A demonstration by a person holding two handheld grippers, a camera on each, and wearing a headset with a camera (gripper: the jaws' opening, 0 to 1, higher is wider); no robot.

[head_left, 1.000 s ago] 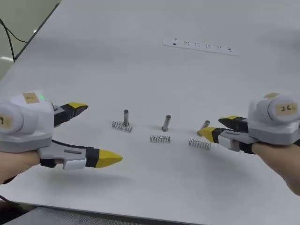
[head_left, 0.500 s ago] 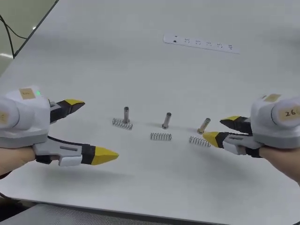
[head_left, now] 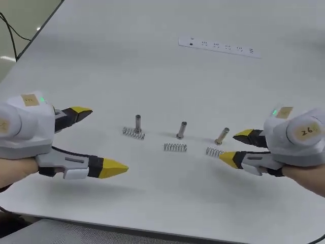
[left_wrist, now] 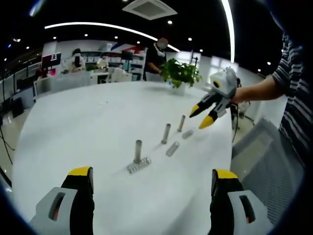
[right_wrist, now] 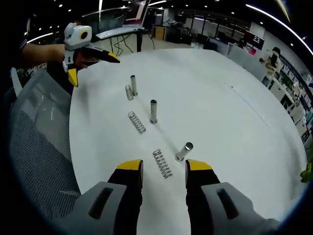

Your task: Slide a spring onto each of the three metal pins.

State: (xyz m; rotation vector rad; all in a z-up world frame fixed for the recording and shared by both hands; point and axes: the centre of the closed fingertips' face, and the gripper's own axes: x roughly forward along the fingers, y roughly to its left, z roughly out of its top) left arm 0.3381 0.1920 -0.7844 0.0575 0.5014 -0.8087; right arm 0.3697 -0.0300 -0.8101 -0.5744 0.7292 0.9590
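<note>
The middle pin [head_left: 181, 130] stands upright on the desk [head_left: 152, 61], its spring [head_left: 175, 147] lying loose just beside it. Well to its left, the left hand-held gripper [head_left: 101, 138] gapes wide and empty. To its right, the right hand-held gripper [head_left: 233, 146], released and empty, hovers by the rightmost spring [head_left: 216, 152].

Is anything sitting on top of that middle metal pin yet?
No. The middle pin stands bare; a spring lies on the table in front of it. Nothing covers its top.

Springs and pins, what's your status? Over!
Left gripper open, wide. Right gripper open, by the rightmost small coiled wire spring. No spring on any short silver metal pin yet. Nothing in the way.
</note>
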